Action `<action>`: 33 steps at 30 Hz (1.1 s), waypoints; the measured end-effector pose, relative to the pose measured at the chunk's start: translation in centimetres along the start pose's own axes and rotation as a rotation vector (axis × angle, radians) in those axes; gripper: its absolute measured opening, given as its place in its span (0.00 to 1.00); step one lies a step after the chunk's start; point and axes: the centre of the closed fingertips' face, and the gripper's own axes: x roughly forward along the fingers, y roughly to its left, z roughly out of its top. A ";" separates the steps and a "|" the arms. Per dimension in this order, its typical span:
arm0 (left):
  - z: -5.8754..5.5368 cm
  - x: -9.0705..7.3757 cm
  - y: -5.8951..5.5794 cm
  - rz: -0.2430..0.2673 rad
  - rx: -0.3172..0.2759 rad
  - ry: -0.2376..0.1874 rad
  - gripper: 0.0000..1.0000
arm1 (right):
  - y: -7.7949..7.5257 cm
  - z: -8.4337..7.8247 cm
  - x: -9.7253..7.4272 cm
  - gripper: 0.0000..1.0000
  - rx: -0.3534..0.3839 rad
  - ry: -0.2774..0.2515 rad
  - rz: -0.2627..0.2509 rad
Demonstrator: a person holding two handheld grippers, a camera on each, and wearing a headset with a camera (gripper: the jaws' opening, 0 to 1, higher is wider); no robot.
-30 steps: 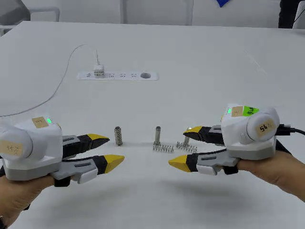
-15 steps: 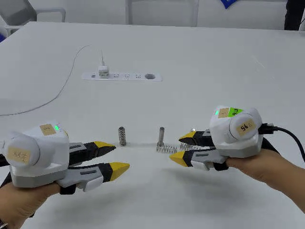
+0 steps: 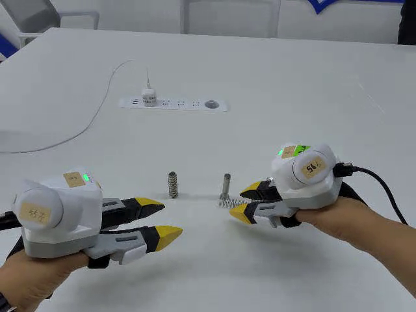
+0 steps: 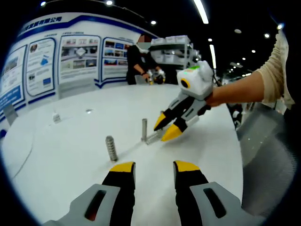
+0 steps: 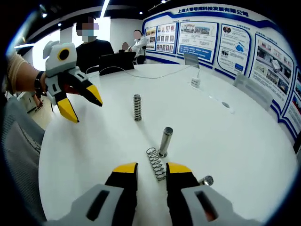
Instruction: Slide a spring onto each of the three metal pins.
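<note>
Three metal pins stand in a row on the white table (image 3: 273, 84). The left pin (image 3: 173, 184) (image 5: 137, 107) (image 4: 111, 148) wears a spring. The middle pin (image 3: 225, 185) (image 5: 164, 140) (image 4: 144, 129) is bare. The third pin (image 5: 205, 180) shows beside my right gripper's jaw. A loose spring (image 3: 227, 203) (image 5: 155, 162) (image 4: 153, 137) lies flat by the middle pin. My right gripper (image 3: 242, 203) (image 5: 151, 169) (image 4: 167, 127) is open, its jaws straddling the spring's near end. My left gripper (image 3: 161, 221) (image 4: 155, 167) (image 5: 83, 108) hovers open and holds nothing, short of the left pin.
A white power strip (image 3: 172, 103) with a plugged charger (image 3: 149, 99) and its cable (image 3: 97, 114) lies further back on the table. Chairs (image 3: 39, 13) stand at the far edge. People (image 5: 96, 47) are beyond the table.
My right gripper has moved left and down to the loose spring, and its jaws have narrowed around it. The left gripper has barely moved; the head camera has shifted.
</note>
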 end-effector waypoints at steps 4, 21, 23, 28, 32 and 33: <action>-0.1 -0.1 -0.1 0.000 -0.004 0.002 0.32 | 0.0 -0.4 0.5 0.24 0.006 0.022 0.005; -0.1 0.0 -0.1 -0.007 -0.002 0.002 0.30 | 1.2 -1.4 0.7 0.16 0.021 0.069 0.047; -0.1 0.0 -0.1 -0.009 0.000 0.004 0.30 | 1.3 -1.3 0.7 0.15 0.022 0.068 0.049; 0.0 0.2 -0.1 -0.013 0.004 0.006 0.29 | 1.3 -1.4 0.7 0.13 0.023 0.070 0.048; 0.1 0.4 -0.2 -0.018 0.010 0.009 0.28 | 1.6 -1.5 0.5 0.12 0.015 0.074 0.059; 0.1 0.4 -0.3 -0.019 0.013 0.010 0.28 | 1.8 -1.4 0.5 0.12 0.011 0.069 0.065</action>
